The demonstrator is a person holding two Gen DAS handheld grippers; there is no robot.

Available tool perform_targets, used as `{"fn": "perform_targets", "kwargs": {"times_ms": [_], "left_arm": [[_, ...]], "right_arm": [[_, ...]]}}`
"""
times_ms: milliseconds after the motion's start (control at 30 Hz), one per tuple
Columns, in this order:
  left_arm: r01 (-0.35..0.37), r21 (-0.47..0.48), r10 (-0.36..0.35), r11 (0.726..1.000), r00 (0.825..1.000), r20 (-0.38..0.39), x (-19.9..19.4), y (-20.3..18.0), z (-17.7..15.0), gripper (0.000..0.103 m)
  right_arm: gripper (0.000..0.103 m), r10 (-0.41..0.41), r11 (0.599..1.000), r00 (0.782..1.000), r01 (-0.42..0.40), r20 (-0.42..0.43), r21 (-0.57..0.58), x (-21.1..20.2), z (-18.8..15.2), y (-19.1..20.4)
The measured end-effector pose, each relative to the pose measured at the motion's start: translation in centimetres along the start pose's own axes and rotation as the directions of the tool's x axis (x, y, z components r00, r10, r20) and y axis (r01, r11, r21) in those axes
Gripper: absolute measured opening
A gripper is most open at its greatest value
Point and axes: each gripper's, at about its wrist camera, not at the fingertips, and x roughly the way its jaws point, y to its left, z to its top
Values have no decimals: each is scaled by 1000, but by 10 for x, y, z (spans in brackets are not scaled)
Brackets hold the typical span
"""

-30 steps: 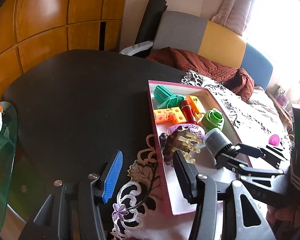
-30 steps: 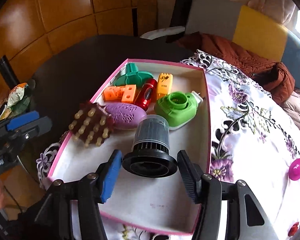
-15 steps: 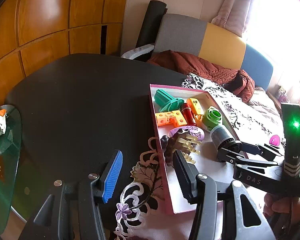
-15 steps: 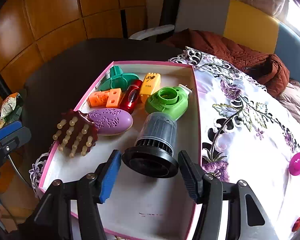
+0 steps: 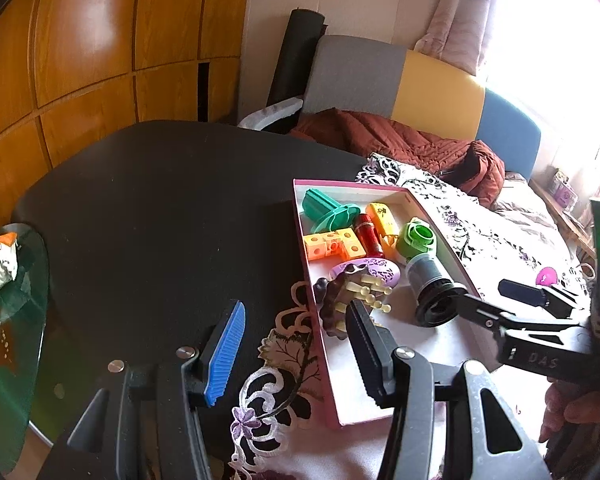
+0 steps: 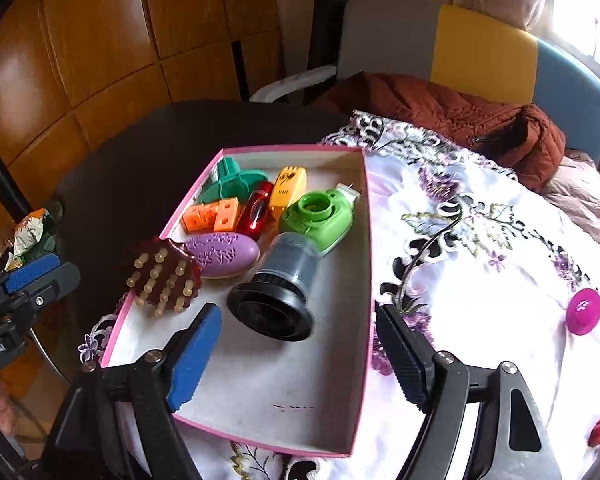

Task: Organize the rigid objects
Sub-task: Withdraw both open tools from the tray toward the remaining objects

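One grey ribbed cylinder with a black flared base (image 6: 278, 288) now released inside the pink-rimmed white box (image 6: 366, 264), right gripper (image 6: 300, 354) fingers opening clear either side of it, left gripper (image 5: 296, 354) idle, half-spread, empty over the table (image 5: 160, 208); magenta egg-shaped piece (image 6: 584, 311) on the cloth likely next.

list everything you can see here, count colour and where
pink-rimmed cardboard box: 1, pink and white, on cloth
dark grey flanged cylinder: 1, lying in box
green plastic plug-in device: 1, in box
purple oval brush: 1, in box
brown pegged massager: 1, on box's left rim
orange cube blocks: 1 cluster, in box
magenta round knob: 1, on cloth
floral tablecloth: 1, white
left gripper: open, empty
right gripper: jaws opening, clear of cylinder
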Motion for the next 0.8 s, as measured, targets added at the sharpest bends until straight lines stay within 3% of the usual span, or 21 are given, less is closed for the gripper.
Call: {"fn": "perform_targets", "kwargs": {"times_ms": [333, 500, 700, 800], "left_arm": [[4, 46, -5, 999, 1000, 20, -6, -13, 3, 53], [13, 81, -15, 997, 999, 30, -9, -24, 6, 53], [41, 144, -46, 989, 998, 31, -9, -46, 11, 53], [59, 183, -66, 981, 997, 32, -9, -61, 14, 53]], "right_arm": [[87, -60, 998, 997, 58, 44, 34, -30, -2, -35], [89, -141, 988, 989, 137, 53, 73, -46, -6, -74], [89, -260, 956, 964, 250, 47, 155, -70, -16, -137], [89, -334, 925, 942, 319, 39, 206, -84, -23, -175]]}}
